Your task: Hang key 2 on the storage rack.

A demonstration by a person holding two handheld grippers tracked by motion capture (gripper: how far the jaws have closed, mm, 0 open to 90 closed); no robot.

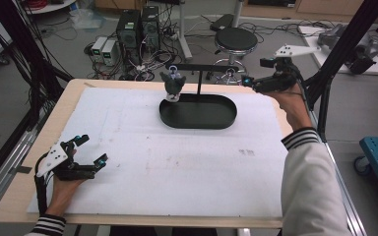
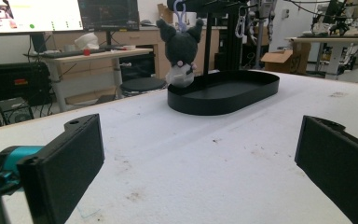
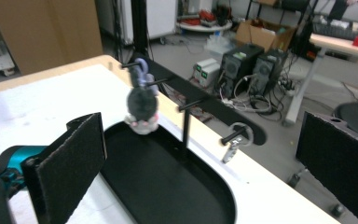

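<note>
- The left gripper (image 1: pixel 87 149) rests low on the white counter (image 1: pixel 177 162), jaws wide apart, holding nothing.
- The right gripper (image 1: pixel 255 73) hangs near the rack (image 1: pixel 211 66), jaws open and empty.
- The plush toy (image 1: pixel 173 83) hangs over the black tray (image 1: pixel 199 120); its face is too small to see.

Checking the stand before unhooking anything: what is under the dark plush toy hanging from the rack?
Under the dark plush toy lies one end of the black oval tray, which looks bare there. The toy's own body hides the spot right beneath it.
</note>
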